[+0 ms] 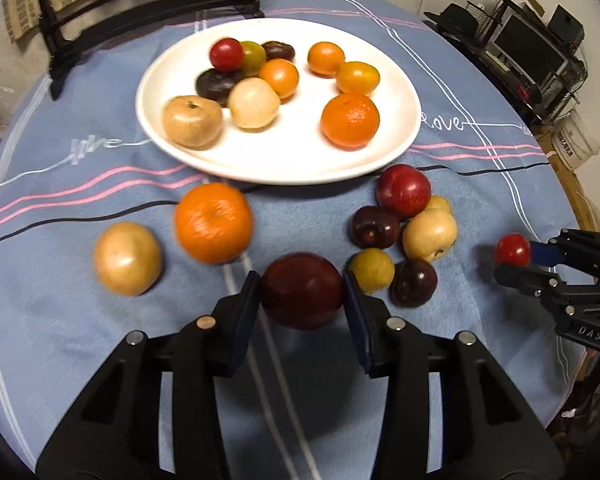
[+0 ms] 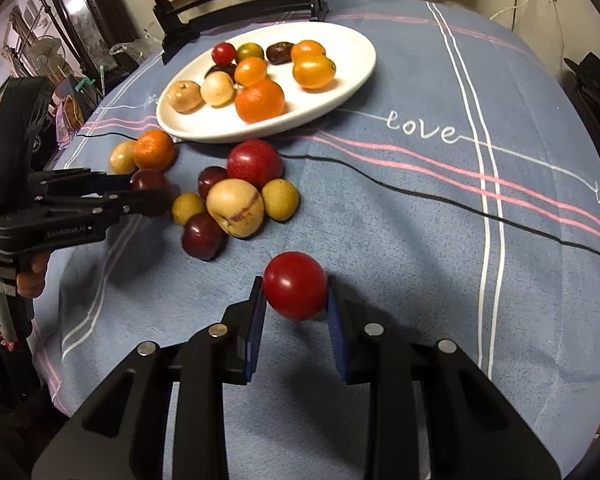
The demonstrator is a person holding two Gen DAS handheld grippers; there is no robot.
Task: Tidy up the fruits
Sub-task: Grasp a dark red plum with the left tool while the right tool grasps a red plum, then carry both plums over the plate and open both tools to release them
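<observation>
The left gripper (image 1: pixel 302 296) has its pads pressed against both sides of a dark red plum (image 1: pixel 302 296), which sits on the blue striped tablecloth (image 1: pixel 60 340) toward the near edge of the table. The right gripper (image 2: pixel 296 292) is clamped on a small red tomato (image 2: pixel 295 285) and holds it above the cloth, to the right of a loose cluster of fruit.

That cluster lies just in front of the white plate (image 1: pixel 284 164): a red plum (image 1: pixel 403 190), two dark plums, a pale pear-like fruit (image 1: pixel 430 234) and two small yellow fruits, most of them touching. To the left of the gripped plum lie an orange mandarin (image 1: pixel 213 222) and a tan round fruit (image 1: pixel 127 258), near each other but apart.

The plate sits toward the far edge of the table, near a black chair (image 1: pixel 148 4). It holds a mandarin, three small orange tomatoes, a small red tomato, a greenish one, two dark fruits and two pale ones. A hand (image 2: pixel 32 276) grips the left gripper's handle at the table's left edge.
</observation>
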